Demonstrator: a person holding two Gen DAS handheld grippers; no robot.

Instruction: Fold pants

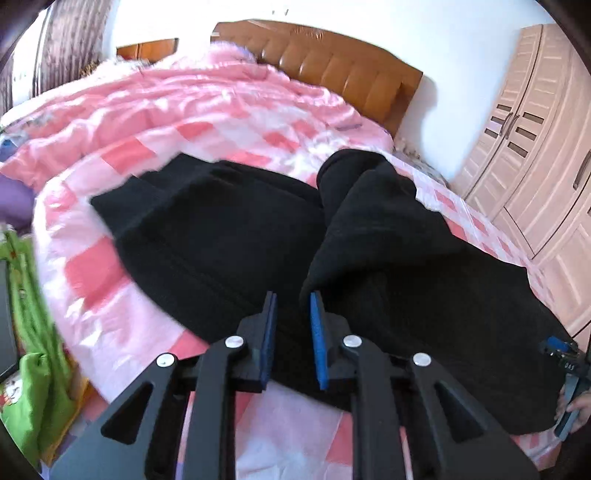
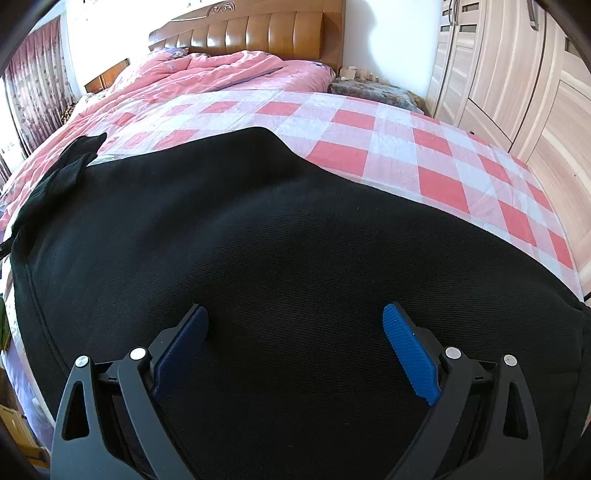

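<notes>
Left gripper (image 1: pixel 293 295): we found its blue pads a narrow gap apart, nothing pinched between them; black cloth lay directly under and past the tips.
Right gripper (image 2: pixel 295 314): we saw the jaws spread wide, hovering over or resting on the cloth (we could not tell which), clamped on nothing.
Right gripper, second sighting (image 1: pixel 565 373): in the left wrist view we spotted it at the far right edge of the garment, held by a hand (image 1: pixel 578 408).
Pants (image 2: pixel 258 240): black, with a fine diagonal weave; we recorded them spread on the bed, filling the space beneath and ahead of both tools.
Pants, shape (image 1: pixel 229 236): from the left we noted a flat panel on the left side and a raised, rumpled fold on the right, running away from the tips.
Seam: a stitched edge curved along the cloth's left border in the right wrist view.
Bed sheet (image 2: pixel 369 140): pink-and-white check, bare beyond the pants.
Quilt (image 2: pixel 207 70): pink, bunched farther back.
Headboard (image 2: pixel 266 33): brown, padded, at the far end.
Wardrobe (image 2: pixel 517 92): pale wood, on the right.
</notes>
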